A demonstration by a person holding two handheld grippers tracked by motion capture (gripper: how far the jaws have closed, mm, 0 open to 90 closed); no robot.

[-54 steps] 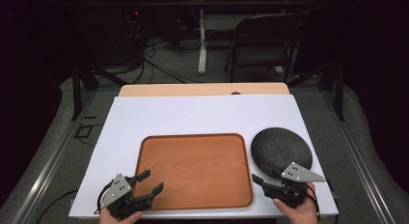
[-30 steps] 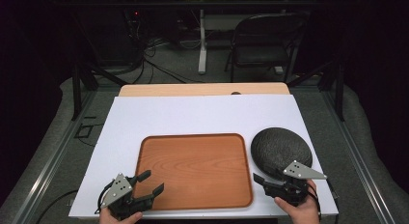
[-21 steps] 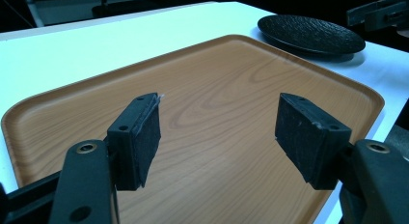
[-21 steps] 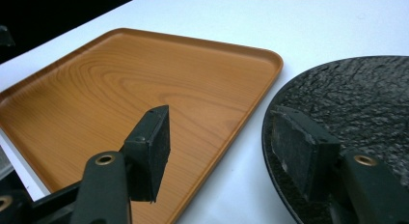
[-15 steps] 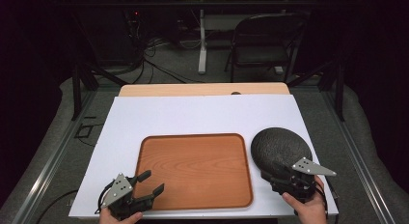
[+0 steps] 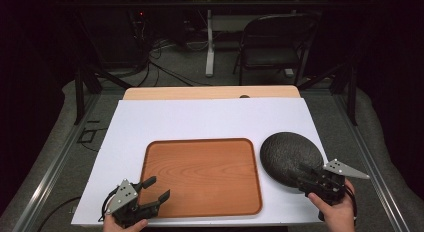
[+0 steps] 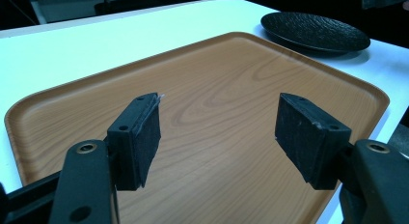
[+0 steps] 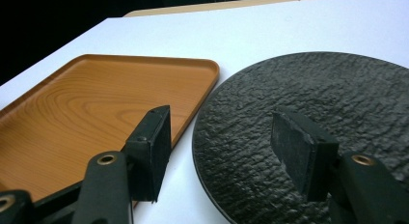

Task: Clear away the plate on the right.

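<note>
1. Two things lie on the white table sheet (image 6: 200, 119): a rectangular brown wooden tray (image 6: 202, 174) and a round, rough-textured black plate (image 6: 287, 154) just to its right, apart from it.
2. The right gripper (image 6: 306, 176) hovers at the plate's near edge, jaws wide apart, holding nothing.
3. The left gripper (image 6: 155, 189) hangs over the tray's near-left corner, equally wide and empty.
4. Nothing stands between jaws and plate.

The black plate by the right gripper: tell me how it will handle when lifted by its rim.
The black plate looks rigid and shallow, so it probably won't flex. Its rough, pebbled surface should give the right gripper some grip. It lies flat on the white table, so getting a jaw beneath the low rim may be awkward; it seems breakable if dropped.
</note>
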